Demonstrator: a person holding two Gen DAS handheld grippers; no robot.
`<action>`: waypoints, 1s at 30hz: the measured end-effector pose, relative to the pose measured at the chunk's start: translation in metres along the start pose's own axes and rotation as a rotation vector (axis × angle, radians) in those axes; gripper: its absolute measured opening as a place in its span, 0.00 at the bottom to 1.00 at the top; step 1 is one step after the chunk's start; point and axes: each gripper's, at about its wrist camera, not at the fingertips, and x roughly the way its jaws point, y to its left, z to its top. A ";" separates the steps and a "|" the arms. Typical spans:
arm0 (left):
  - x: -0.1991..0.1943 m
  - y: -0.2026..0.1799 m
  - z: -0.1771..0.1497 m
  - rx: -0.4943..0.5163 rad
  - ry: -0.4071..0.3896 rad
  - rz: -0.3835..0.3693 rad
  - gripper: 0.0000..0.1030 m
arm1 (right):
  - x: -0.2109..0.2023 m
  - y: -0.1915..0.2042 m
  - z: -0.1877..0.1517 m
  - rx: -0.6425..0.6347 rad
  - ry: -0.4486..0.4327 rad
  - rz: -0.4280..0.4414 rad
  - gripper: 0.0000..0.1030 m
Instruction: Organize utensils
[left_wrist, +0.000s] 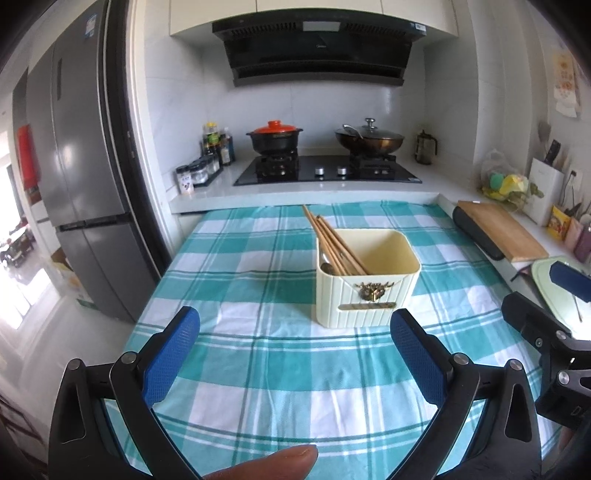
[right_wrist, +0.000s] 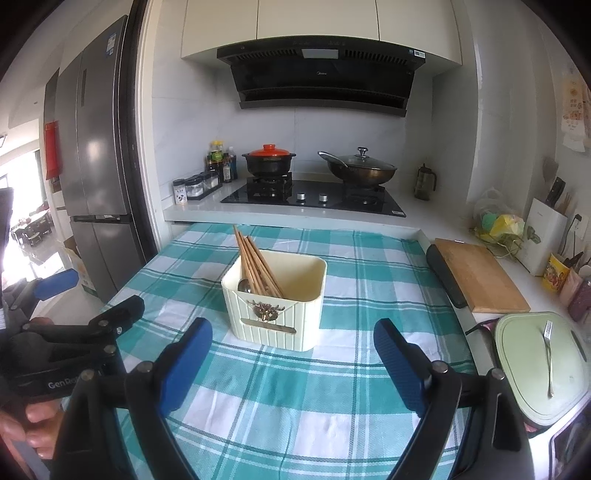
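Kitchen; teal checked tablecloth (left_wrist: 258, 369) on table, stove (left_wrist: 325, 170) beyond. Cream holder (left_wrist: 365, 284) stood ahead of both spread, empty jaws. Chopsticks (left_wrist: 332, 240) inside, long axis leaning up-left, away. Left gripper (left_wrist: 295, 347), right gripper (right_wrist: 293, 350) wide apart.

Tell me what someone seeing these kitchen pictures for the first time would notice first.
Probably the cream utensil holder standing in the middle of the teal checked tablecloth, with wooden chopsticks leaning out of its left side. Next, the pot with the orange lid on the stove behind. A lone fork lies on a pale green board at the right.
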 end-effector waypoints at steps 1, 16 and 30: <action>0.000 0.000 0.000 -0.001 0.004 0.004 1.00 | -0.001 0.001 0.000 -0.002 0.000 -0.001 0.88; -0.006 0.002 -0.002 -0.005 0.014 -0.008 1.00 | -0.007 0.005 0.001 -0.006 0.013 -0.040 0.88; -0.013 0.003 0.000 -0.001 0.006 -0.010 1.00 | -0.012 0.008 0.003 -0.017 0.018 -0.026 0.88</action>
